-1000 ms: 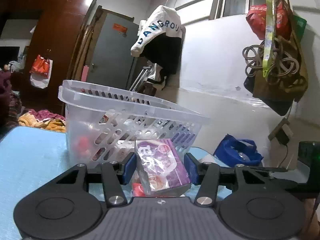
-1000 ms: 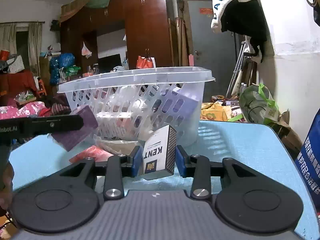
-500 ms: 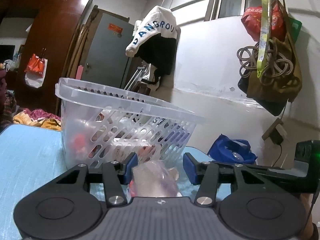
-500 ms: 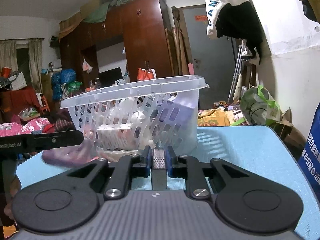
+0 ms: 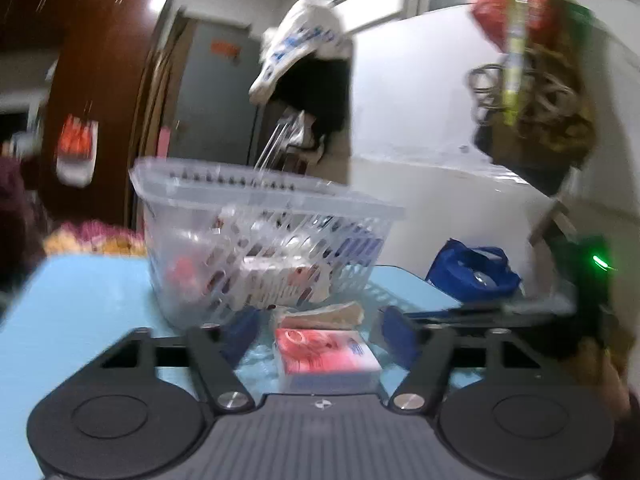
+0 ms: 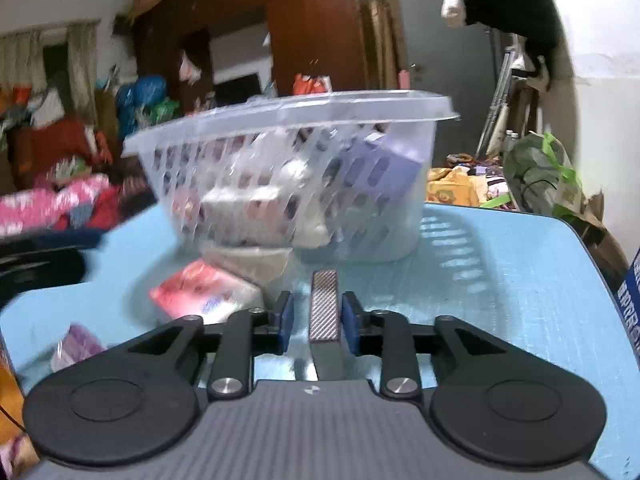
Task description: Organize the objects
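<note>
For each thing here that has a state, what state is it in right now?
Left gripper: jaws just opened wide, empty, nothing pressed.
Right gripper: jaws just opened slightly, clear of the slim box standing on edge between them.
Red pack: lying flat on the table, between the left jaws, untouched.
Basket: upright, part filled.
Purple packet: loose on the table.

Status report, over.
Left gripper just opened, red packet loose between jaws. Right gripper just opened, slim box between, unpressed. Basket ahead, beige packet at its foot.
</note>
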`<state>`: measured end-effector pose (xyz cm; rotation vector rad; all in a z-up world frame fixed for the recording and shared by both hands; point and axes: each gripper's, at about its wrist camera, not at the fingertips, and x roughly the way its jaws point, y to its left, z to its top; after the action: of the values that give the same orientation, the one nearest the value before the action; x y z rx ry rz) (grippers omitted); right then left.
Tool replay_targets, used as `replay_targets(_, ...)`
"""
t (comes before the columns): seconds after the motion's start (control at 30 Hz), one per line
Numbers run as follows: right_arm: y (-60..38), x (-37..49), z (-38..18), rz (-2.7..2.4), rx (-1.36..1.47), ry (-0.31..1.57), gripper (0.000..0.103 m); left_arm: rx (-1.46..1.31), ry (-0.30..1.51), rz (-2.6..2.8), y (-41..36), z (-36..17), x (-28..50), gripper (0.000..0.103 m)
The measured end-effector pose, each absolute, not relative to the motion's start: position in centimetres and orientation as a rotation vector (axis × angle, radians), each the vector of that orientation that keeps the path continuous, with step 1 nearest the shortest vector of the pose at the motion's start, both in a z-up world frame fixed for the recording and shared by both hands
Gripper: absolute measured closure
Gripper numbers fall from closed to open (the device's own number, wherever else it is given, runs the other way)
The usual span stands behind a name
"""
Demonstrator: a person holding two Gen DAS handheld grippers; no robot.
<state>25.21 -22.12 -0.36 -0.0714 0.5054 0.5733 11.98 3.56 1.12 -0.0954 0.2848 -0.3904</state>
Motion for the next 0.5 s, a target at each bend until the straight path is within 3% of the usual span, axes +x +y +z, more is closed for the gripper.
replay_targets(0.17, -21.4, 24.5, -0.5, 0.553, -0.145, 0.504, 0.071, 0.010, 0.317, -0.395, 3.2, -0.2, 8.7, 0.017)
replay_targets(0.23, -21.5, 24.4, -0.5, 0.548, -0.148, 0.495, 0.077, 0.002, 0.351, -0.400, 3.1, -1.0, 8.8, 0.017)
replay_targets(0.5, -22.5, 24.6, -0.4, 0.583, -0.078, 0.493, 0.078, 0.045, 0.393, -0.429, 0.6, -2.9, 9.1, 0.016)
